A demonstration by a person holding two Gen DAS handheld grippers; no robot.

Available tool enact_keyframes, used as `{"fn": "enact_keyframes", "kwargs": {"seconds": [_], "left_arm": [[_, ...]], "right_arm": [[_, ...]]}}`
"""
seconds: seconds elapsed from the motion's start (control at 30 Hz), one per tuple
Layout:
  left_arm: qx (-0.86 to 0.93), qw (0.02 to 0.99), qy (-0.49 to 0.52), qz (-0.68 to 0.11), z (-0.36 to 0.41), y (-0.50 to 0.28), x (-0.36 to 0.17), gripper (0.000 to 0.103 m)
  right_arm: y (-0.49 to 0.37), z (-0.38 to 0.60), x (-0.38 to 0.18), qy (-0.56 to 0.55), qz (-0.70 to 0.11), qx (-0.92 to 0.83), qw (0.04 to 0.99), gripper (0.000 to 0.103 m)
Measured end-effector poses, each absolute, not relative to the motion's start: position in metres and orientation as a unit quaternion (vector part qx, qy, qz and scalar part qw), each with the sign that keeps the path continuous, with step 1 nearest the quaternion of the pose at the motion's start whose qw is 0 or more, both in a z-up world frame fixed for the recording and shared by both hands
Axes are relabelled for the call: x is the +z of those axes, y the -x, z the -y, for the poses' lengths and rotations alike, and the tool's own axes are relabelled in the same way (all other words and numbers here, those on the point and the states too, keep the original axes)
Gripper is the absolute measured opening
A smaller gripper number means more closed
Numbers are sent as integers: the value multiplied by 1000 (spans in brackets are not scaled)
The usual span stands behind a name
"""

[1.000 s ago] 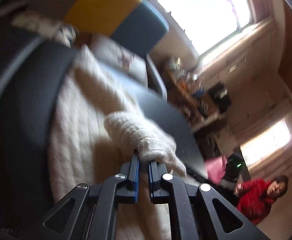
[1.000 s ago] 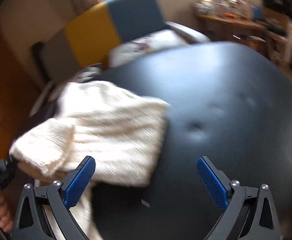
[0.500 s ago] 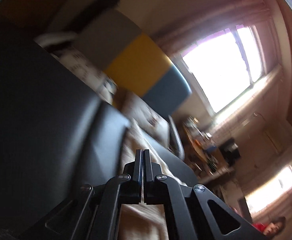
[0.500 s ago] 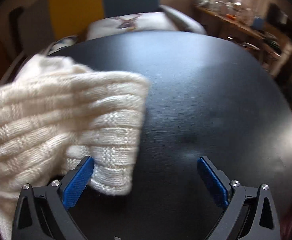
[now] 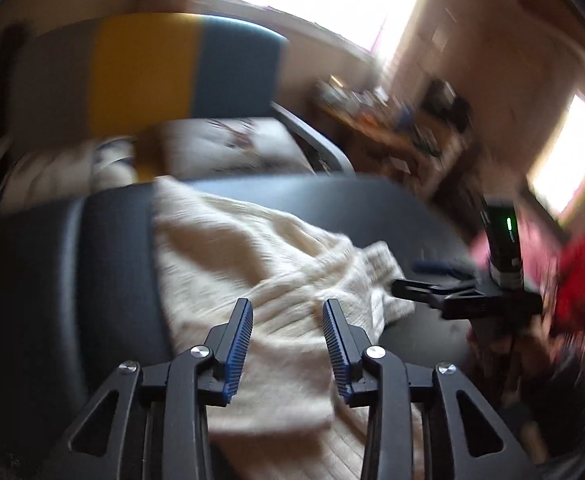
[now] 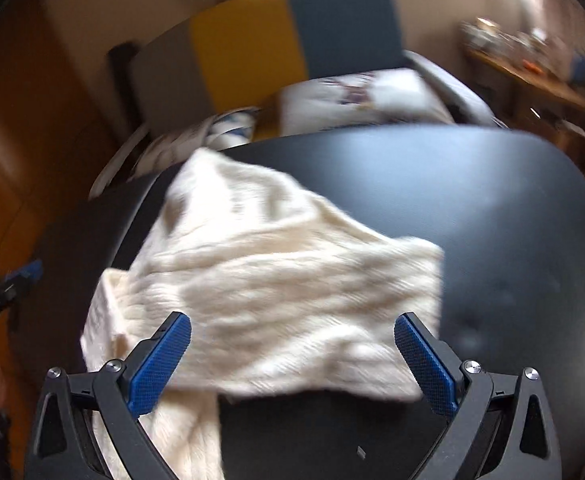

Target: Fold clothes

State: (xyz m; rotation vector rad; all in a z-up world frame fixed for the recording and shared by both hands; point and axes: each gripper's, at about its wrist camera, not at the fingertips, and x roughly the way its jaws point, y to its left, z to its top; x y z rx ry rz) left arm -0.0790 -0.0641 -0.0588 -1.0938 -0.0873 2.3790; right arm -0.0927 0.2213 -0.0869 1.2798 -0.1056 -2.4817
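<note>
A cream knitted sweater (image 6: 276,280) lies loosely folded on the black table (image 6: 472,200), its lower part hanging off the near edge. In the left wrist view the same sweater (image 5: 252,264) spreads below my left gripper (image 5: 287,308), which is open with nothing between its blue pads. My right gripper (image 6: 292,326) is wide open just above the sweater's near fold, holding nothing. The right gripper (image 5: 432,280) also shows at the right of the left wrist view, beside the sweater's corner. Both views are blurred by motion.
A grey, yellow and blue chair (image 6: 292,48) with a printed cushion (image 6: 364,96) stands behind the table. A cluttered wooden desk (image 5: 392,128) sits at the back right. Someone in red (image 5: 580,288) is at the right edge. Bare black tabletop (image 6: 512,260) lies right of the sweater.
My left gripper, shut on the sweater's sleeve a second ago, has let go and opened; the sleeve now lies folded over the body. My right gripper stayed open, hovering over the sweater.
</note>
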Motion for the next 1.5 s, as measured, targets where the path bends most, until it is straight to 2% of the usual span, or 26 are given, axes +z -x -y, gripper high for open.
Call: {"fn": "enact_keyframes", "kwargs": {"seconds": [0.1,0.23,0.5,0.67,0.77,0.8,0.83,0.87,0.93,1.07,1.17,1.27,1.37,1.47,1.5], "left_arm": [[855,276,439,-22,38,112,-77,37],[830,287,478,-8,46,146,-107,37],[780,344,522,-7,35,178,-140,42],[760,361,541,1,29,184,-154,45],[748,376,546,35,36,182,-159,41],[744,383,546,46,39,181,-160,33],[743,387,544,50,41,176,-159,19],[742,390,542,53,42,172,-159,14],[756,390,521,70,49,160,-146,9],[789,381,469,115,74,137,-109,8],[827,353,412,148,117,115,-70,8],[861,285,386,169,176,95,-51,8],[883,179,397,172,240,86,-53,8],[871,61,455,177,281,89,-78,11],[861,26,476,180,293,90,-87,8]], "right_arm": [[107,-216,-116,-495,20,-850,179,103],[115,-240,-148,-535,12,-832,146,103],[104,-242,-160,-518,-57,-845,120,103],[101,-237,-164,-509,-49,-851,118,103],[95,-243,-165,-504,-49,-855,118,103],[95,-242,-165,-502,-48,-856,117,103],[94,-244,-165,-501,-47,-856,116,103],[94,-247,-164,-500,-46,-857,115,103],[94,-252,-163,-498,-45,-859,113,103],[96,-263,-160,-494,-43,-861,111,103],[98,-268,-162,-495,-43,-861,110,103],[96,-268,-164,-495,-43,-861,107,103],[96,-268,-164,-493,-43,-863,103,103],[96,-267,-165,-493,-41,-864,96,103],[97,-267,-165,-494,-40,-863,93,103]]}}
